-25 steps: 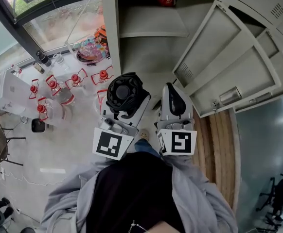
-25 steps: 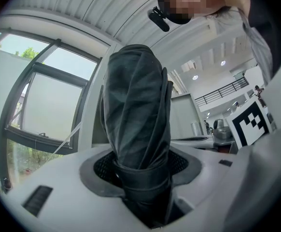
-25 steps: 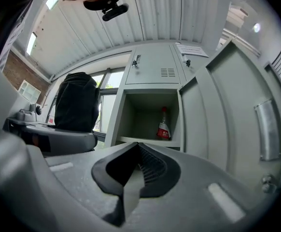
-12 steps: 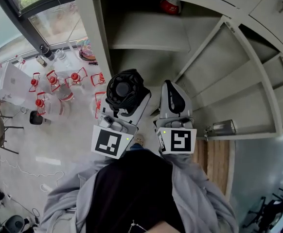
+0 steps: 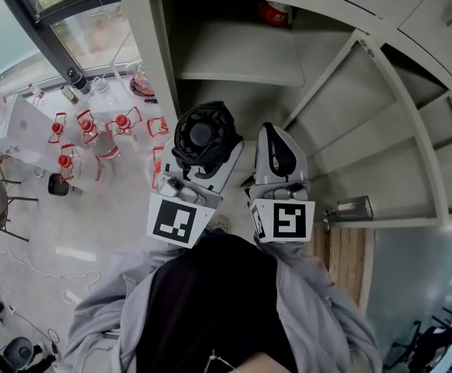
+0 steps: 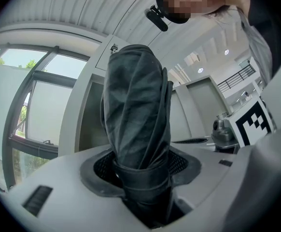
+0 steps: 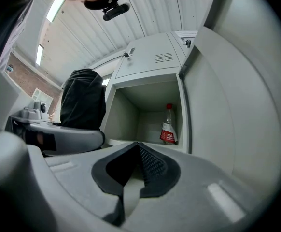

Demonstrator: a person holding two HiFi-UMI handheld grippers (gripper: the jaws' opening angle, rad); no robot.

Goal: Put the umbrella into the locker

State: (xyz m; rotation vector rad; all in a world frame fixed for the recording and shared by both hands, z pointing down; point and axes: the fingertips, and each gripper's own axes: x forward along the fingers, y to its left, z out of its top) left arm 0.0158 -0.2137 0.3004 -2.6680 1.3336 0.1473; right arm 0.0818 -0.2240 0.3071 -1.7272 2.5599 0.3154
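Left hand-held gripper [image 5: 205, 160] clamped the folded umbrella [image 5: 203, 134] upright, long axis vertical; the open locker [image 5: 238, 51] lay directly ahead. Right hand-held gripper [image 5: 277, 142], closed and empty, sat alongside.

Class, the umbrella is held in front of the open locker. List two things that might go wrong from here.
1. The left gripper clamps the umbrella only at one end; the long free end might tilt or slip.
2. A bottle stands in the locker; the umbrella could topple it if pushed in there.
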